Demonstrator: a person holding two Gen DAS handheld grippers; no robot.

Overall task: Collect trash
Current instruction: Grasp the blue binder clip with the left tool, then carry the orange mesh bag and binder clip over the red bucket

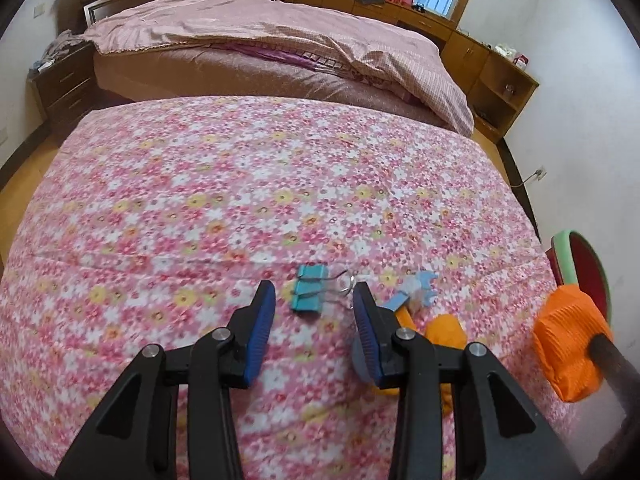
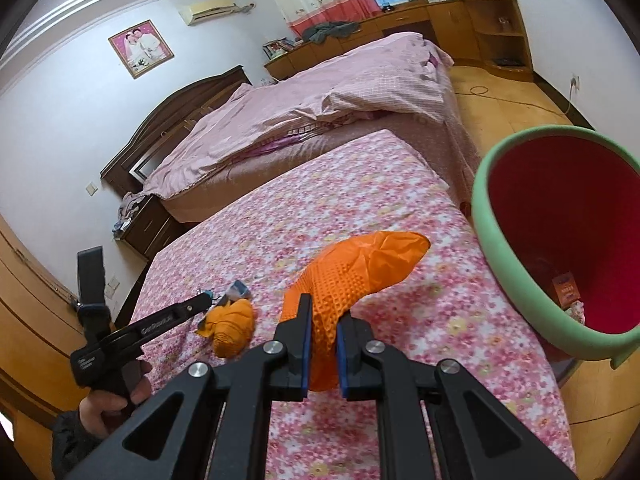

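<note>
My right gripper (image 2: 323,330) is shut on an orange textured glove (image 2: 352,276) and holds it above the floral table cover (image 2: 320,208), left of the red bin with a green rim (image 2: 486,216). The held glove also shows in the left wrist view (image 1: 568,340). My left gripper (image 1: 314,312) is open and low over the cover, just short of a teal binder clip (image 1: 309,288). A second crumpled orange glove (image 2: 234,326) and a blue paper scrap (image 1: 412,294) lie to the right of my left gripper.
The bin holds a small orange packet (image 2: 566,290) at its bottom. A bed with a pink duvet (image 1: 256,28) stands behind the table. Wooden cabinets (image 1: 496,76) line the far wall. Wooden floor lies past the table's right edge.
</note>
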